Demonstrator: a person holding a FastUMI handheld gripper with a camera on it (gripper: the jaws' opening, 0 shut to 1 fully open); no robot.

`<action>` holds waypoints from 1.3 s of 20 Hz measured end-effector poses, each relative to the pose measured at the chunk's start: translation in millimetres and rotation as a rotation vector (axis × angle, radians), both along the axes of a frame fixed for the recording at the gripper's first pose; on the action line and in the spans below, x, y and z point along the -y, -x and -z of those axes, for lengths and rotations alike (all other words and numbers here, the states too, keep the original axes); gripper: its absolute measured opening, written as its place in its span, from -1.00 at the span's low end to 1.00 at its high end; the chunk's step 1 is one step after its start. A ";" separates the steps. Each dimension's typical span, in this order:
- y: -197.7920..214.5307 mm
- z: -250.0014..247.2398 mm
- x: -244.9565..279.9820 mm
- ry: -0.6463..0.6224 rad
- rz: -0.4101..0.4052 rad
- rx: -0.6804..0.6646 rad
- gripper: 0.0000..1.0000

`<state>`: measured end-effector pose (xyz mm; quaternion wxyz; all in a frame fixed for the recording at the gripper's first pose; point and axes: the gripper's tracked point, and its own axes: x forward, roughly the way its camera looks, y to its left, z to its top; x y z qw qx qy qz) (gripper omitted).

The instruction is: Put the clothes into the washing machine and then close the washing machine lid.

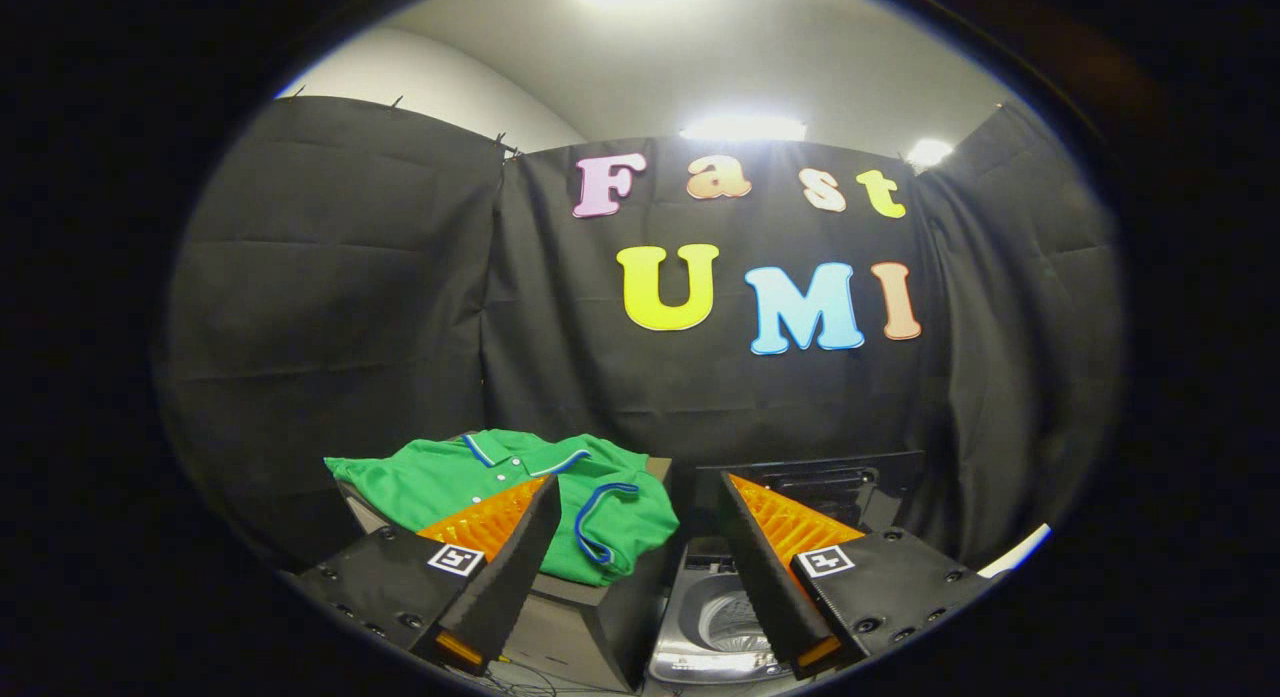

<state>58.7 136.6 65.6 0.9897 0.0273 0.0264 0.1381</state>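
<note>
Black-draped booth: hand-held gripper (640, 567) spread wide, empty, before green shirt (500, 487) and seemingly open washing machine (715, 617).

The gripper (640, 567) has two wedge-shaped fingers (510, 567) with ribbed inner faces. Each sits on a dark block studded with round screws. A small square black-and-white marker (456, 559) is stuck on each block.

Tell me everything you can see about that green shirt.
The green shirt is a polo with a collar, a buttoned placket and blue-and-white trim on collar and sleeve cuff. It looks like soft knit fabric, lies spread and slightly rumpled on a raised dark stand, one sleeve draped over the edge. The washing machine sits beside and below, lid open. The gripper is open, not touching it.
</note>
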 end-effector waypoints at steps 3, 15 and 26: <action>-13.7 -5.3 -29.8 -0.002 -0.037 -0.038 0.95; -75.7 -4.7 -127.1 0.058 -0.120 -0.188 0.91; -118.3 45.9 -180.2 0.150 -0.110 -0.393 0.91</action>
